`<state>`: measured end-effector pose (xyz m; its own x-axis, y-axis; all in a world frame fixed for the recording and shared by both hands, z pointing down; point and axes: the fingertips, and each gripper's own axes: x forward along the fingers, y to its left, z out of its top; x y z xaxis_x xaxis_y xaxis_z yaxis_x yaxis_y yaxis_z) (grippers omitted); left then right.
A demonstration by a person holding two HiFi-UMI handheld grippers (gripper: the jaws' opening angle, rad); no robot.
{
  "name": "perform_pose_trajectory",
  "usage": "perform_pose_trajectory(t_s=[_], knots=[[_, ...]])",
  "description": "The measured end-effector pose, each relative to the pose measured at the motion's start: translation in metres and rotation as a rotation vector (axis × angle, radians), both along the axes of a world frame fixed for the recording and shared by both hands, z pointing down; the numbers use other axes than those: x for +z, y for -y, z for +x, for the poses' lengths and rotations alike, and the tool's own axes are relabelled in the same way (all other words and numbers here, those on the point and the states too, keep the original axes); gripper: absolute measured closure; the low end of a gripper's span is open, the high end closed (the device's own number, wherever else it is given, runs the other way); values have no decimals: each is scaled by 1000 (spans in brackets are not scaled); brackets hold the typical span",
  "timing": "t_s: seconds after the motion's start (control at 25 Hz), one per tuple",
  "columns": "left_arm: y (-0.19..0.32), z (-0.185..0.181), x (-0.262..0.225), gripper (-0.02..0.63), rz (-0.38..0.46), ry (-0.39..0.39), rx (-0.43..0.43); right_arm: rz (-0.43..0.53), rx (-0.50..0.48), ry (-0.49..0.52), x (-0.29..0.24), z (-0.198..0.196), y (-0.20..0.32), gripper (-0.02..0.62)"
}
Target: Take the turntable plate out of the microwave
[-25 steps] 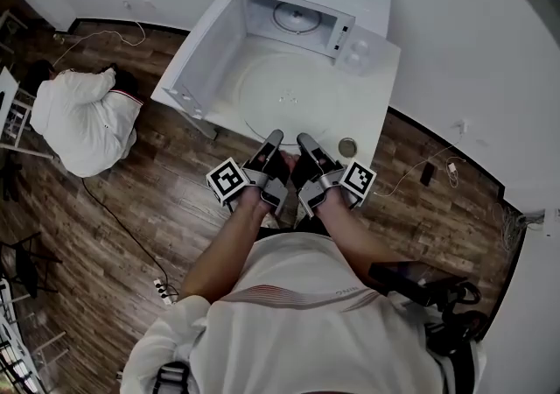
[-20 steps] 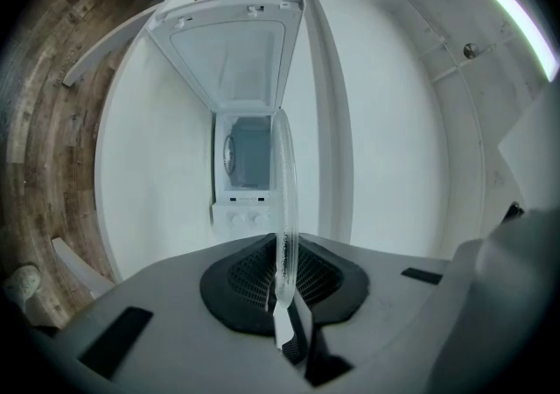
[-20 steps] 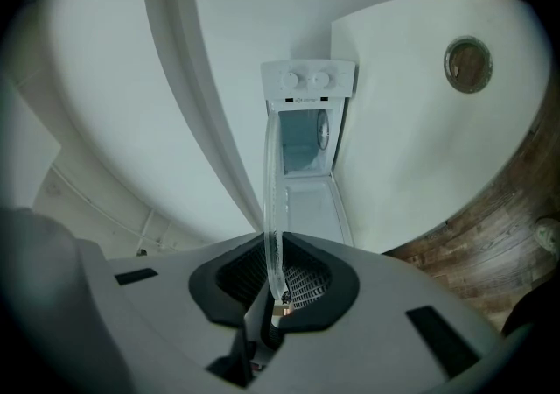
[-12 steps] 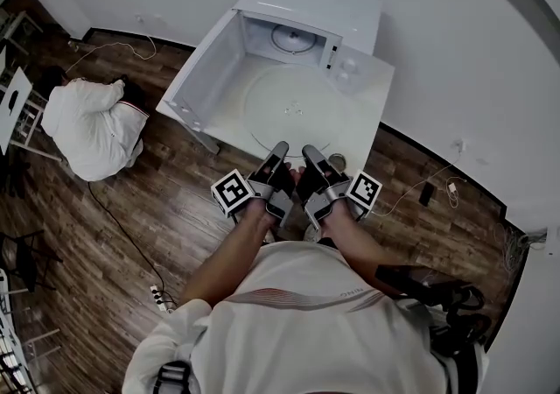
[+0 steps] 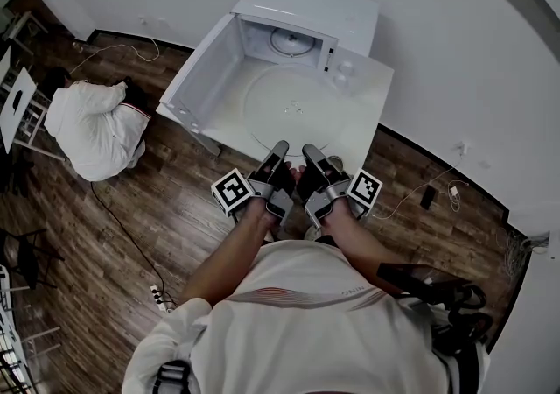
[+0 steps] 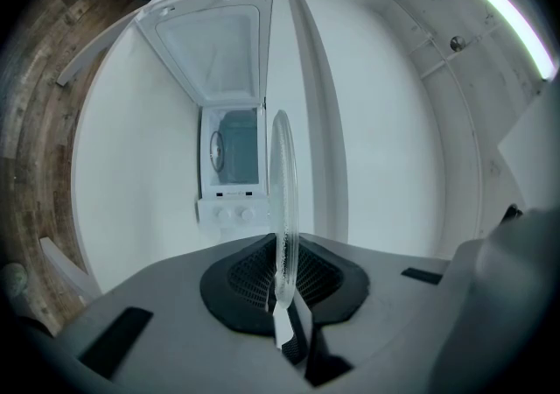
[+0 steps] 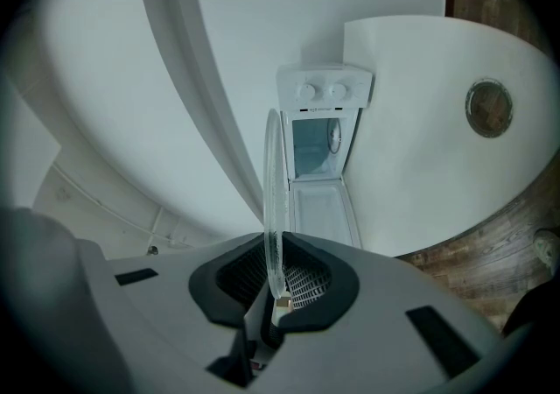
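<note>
Turntable plate (image 5: 293,108) sits outside the microwave (image 5: 302,29), over the worktop (image 5: 374,110). Fingers of the left gripper (image 5: 277,152) and right gripper (image 5: 309,154) clamp its near rim.

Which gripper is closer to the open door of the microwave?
Left. The left gripper holds the turntable plate on the side toward the door; the right gripper holds it alongside, farther away.

The left gripper (image 5: 278,151) and right gripper (image 5: 309,152) now hold the glass turntable plate (image 5: 297,108) slightly higher above the table (image 5: 367,86), drawn toward 6 o'clock. The right gripper now crowds the small round object (image 5: 338,158).
</note>
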<state>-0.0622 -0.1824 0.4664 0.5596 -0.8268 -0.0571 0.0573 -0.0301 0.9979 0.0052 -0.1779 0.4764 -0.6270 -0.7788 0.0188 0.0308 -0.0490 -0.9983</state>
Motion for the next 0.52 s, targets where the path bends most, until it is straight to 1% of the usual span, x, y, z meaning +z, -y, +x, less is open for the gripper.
perform_pose_trajectory(t_s=[0.32,0.52], knots=[[2,2,-1,565,3,-3,12,0,9,8,0,1,1,560],[1,2,6,565,-19,-1,17,-5,16,17,0,2,1,560]])
